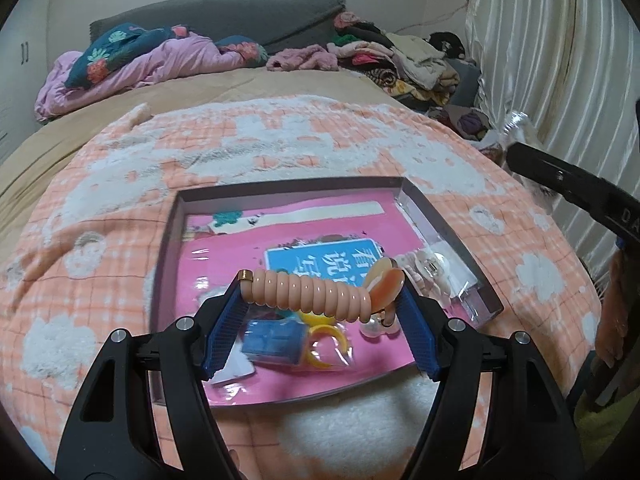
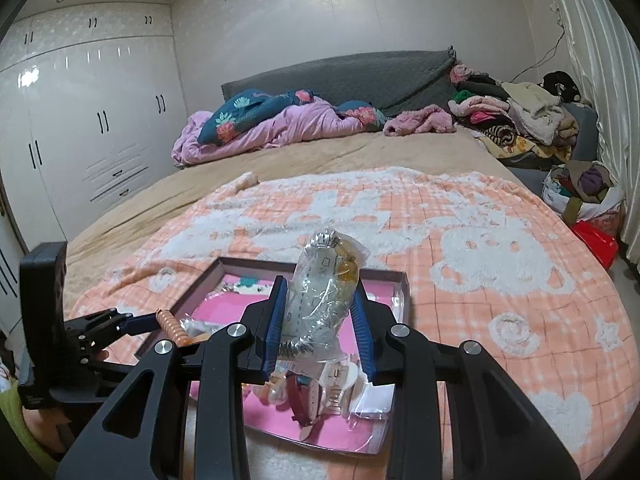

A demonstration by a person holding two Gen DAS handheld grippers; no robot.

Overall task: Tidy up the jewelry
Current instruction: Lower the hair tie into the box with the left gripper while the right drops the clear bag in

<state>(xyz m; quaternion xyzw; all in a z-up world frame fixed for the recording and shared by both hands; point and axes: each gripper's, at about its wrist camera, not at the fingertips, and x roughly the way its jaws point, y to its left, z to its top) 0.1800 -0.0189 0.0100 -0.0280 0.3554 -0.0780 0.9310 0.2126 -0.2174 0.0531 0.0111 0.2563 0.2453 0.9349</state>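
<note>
A peach-and-white checked fleece blanket covers the near end of a tan bed. By the grey headboard lies a crumpled pink quilt — beside it, heaped clothes. White wardrobes stand left — pleated curtains hang right.

My room is evenly lit and rather dim, with a cool cast. Glare streaks the glossy wardrobe doors and glints off the clear plastic bag. Both fisheye views bend the bed hard and go black at the corners. The light seems to come from overhead, though I can't see its source.
</note>
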